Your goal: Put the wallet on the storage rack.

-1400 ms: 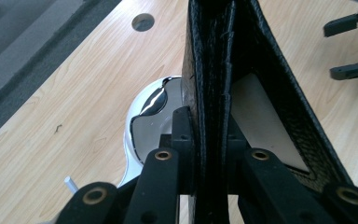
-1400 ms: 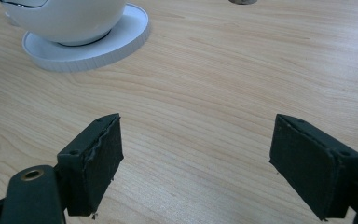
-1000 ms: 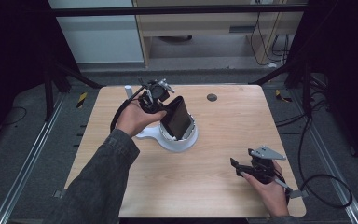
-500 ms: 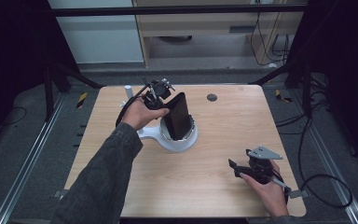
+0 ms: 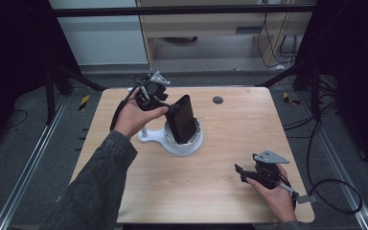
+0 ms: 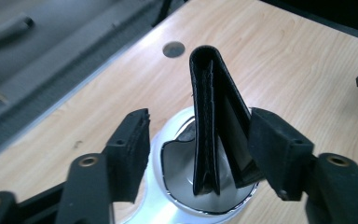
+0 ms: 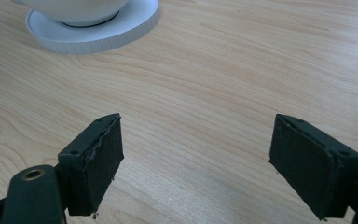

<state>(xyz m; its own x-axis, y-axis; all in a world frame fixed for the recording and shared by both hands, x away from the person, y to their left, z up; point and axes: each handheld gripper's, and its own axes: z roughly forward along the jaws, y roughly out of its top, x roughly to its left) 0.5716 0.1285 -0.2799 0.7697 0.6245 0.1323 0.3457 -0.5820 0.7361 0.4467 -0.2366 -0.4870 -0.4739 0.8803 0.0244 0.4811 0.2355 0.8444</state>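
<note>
The black wallet (image 6: pixel 214 126) stands upright in the white cup holder (image 5: pixel 184 143) at the middle of the counter (image 5: pixel 230 201). The left hand-held gripper (image 6: pixel 198 140) has just been opening; its jaws flank the wallet, the left pad clear of it. The right hand-held gripper (image 7: pixel 196 158) rests spread at the near right, holding nothing

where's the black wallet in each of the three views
High view: black wallet stands upright in the white holder, centre-left of the table.
Left gripper view: wallet at centre, standing between the open jaws.
Right gripper view: I can't find the wallet.
Shared landmark: the white holder's round base.
</note>
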